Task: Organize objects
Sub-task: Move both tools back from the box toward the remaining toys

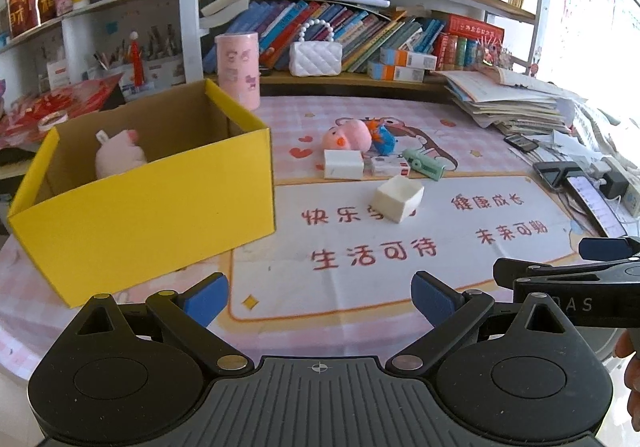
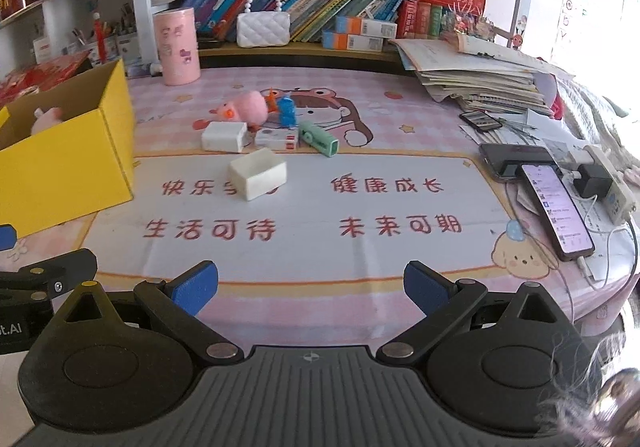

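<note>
An open yellow box [image 1: 152,215] stands at the left with a pink plush [image 1: 118,153] inside; it also shows in the right wrist view [image 2: 68,163]. On the mat lie a pink pig plush [image 1: 347,135], a blue toy [image 1: 384,139], a white block [image 1: 343,163], a small red-and-white box [image 1: 390,166], a green stapler [image 1: 425,163] and an open white cube [image 1: 399,197]. The cube also shows in the right wrist view [image 2: 258,173]. My left gripper [image 1: 320,297] is open and empty near the front edge. My right gripper [image 2: 311,289] is open and empty beside it.
A pink cylinder [image 1: 237,69] and a white quilted bag [image 1: 315,57] stand by the bookshelf. A stack of papers [image 2: 480,79] and phones [image 2: 556,207] with cables lie at the right. Shelves with books fill the back.
</note>
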`<action>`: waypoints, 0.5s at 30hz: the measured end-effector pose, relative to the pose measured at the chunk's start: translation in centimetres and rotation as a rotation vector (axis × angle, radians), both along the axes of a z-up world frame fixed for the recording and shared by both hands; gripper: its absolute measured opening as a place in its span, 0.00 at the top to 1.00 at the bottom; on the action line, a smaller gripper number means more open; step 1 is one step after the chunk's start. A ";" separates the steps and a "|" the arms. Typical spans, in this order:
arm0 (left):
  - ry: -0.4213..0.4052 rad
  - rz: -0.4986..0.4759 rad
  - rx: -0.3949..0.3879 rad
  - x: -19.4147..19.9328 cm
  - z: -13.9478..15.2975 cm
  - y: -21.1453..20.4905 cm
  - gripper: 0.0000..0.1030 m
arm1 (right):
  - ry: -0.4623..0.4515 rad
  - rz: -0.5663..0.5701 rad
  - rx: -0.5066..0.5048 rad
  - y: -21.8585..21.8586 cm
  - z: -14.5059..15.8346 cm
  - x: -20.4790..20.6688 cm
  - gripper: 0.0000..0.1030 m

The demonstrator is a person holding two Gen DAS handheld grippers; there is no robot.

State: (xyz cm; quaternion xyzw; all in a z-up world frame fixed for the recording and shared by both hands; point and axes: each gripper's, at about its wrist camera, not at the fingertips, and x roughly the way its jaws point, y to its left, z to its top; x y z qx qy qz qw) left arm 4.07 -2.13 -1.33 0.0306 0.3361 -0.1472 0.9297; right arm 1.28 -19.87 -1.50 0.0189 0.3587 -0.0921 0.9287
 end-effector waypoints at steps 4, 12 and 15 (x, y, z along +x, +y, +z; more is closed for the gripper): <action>0.007 -0.004 0.005 1.1 -0.1 -1.2 0.04 | 0.009 0.006 -0.003 -1.1 -0.1 1.1 0.03; 0.012 0.010 0.012 3.7 -0.2 -3.8 0.04 | 0.016 0.010 0.005 -3.9 -0.1 4.2 0.03; 0.010 0.017 0.012 4.8 -0.2 -4.8 0.04 | 0.012 0.013 0.007 -5.1 0.0 5.5 0.03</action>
